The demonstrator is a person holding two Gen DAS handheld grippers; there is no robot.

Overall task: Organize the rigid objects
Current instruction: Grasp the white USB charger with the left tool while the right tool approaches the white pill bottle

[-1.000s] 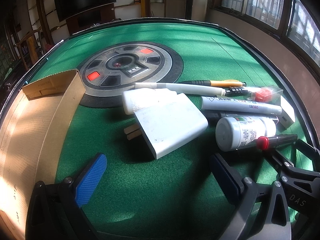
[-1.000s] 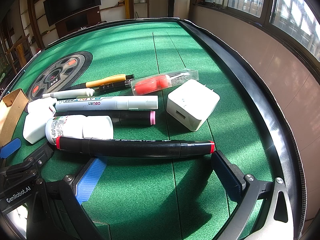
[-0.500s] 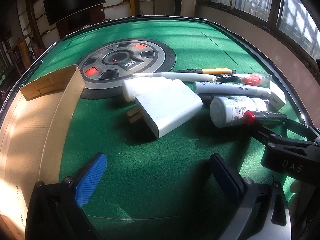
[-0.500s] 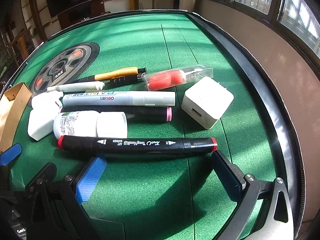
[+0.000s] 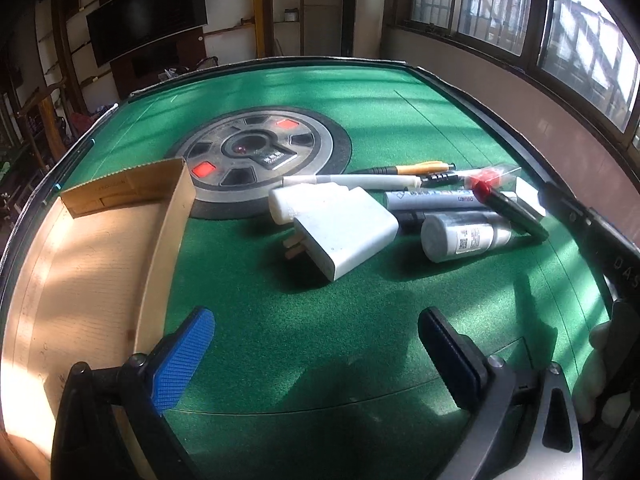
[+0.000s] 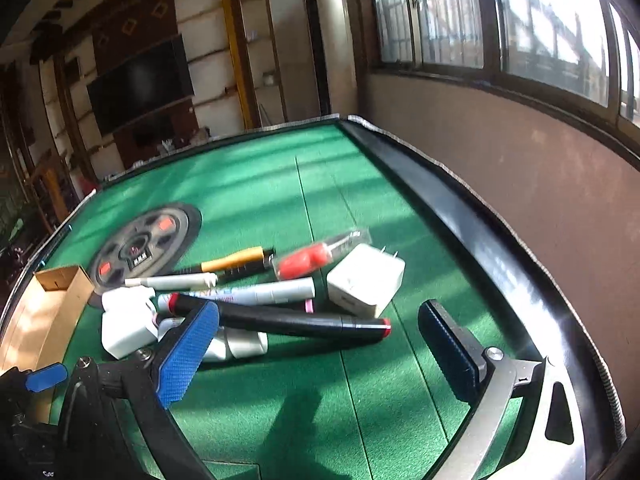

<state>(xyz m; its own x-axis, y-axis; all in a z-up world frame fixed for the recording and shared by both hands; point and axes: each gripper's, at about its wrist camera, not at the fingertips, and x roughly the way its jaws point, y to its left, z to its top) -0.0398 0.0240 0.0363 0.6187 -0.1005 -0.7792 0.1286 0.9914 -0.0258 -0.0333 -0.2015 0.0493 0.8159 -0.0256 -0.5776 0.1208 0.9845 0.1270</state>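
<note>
A pile of rigid objects lies on the green table. A long black marker with red ends [image 6: 280, 319] lies tilted across a white bottle [image 6: 236, 345]; it also shows in the left wrist view [image 5: 508, 210]. Around it lie a white power bank [image 5: 344, 230], a white paint marker [image 6: 248, 292], a white charger cube [image 6: 366, 280], an orange-handled pen [image 6: 236, 258] and a clear tube with red contents [image 6: 316, 258]. My left gripper [image 5: 316, 354] is open and empty, short of the power bank. My right gripper [image 6: 320, 344] is open and pulled back above the table, apart from the black marker.
An open cardboard box [image 5: 80, 264] stands at the left, beside my left gripper. A round grey and black disc with red buttons [image 5: 260, 152] is set in the table's middle. A raised black rim [image 6: 460, 220] runs along the table's right edge, with a wall beyond.
My right gripper has lifted and pulled back. The black marker's left end has risen onto the white bottle, leaving it tilted. My left gripper has drawn back a little.
</note>
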